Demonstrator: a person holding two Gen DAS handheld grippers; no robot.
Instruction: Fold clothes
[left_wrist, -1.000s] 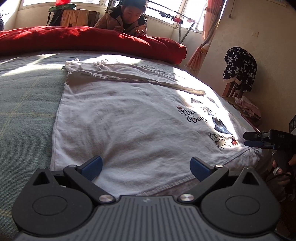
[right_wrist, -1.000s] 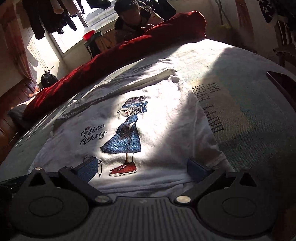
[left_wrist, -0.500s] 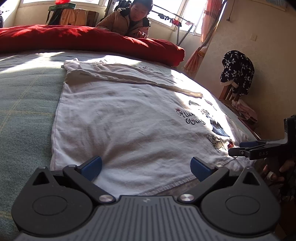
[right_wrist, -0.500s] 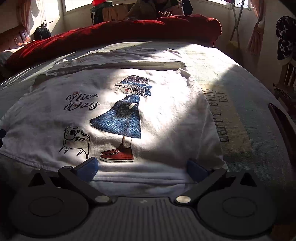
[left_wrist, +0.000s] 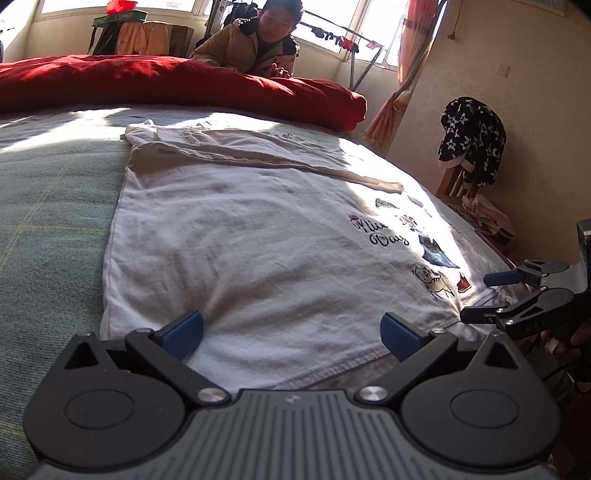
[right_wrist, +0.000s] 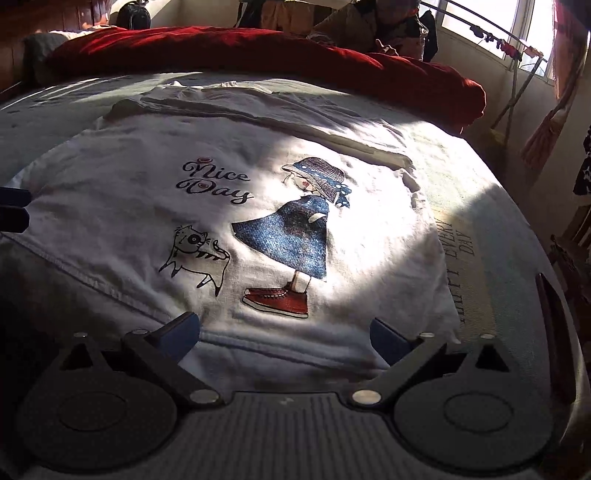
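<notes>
Right tool (left_wrist: 476, 297) now swung square to T-shirt (right_wrist: 295, 229) hem at 6 o'clock, released; left tool (left_wrist: 291, 330) released, unmoved. Hem grasp likely next.

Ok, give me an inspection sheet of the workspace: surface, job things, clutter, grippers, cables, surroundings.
Surface: bed with a pale green checked cover, part sunlit.
Job's things: white T-shirt spread print side up, its far end folded over, near hem at the bed's edge.
Clutter: red quilt bunched along the far side.
Grippers: left hand-held gripper open over the near hem; right hand-held gripper open over the hem below the print; neither holds cloth.
Cables: nothing seen.
Surroundings: a person beyond the quilt, star-patterned garment on a chair, drying rack by the window, orange curtain.
</notes>
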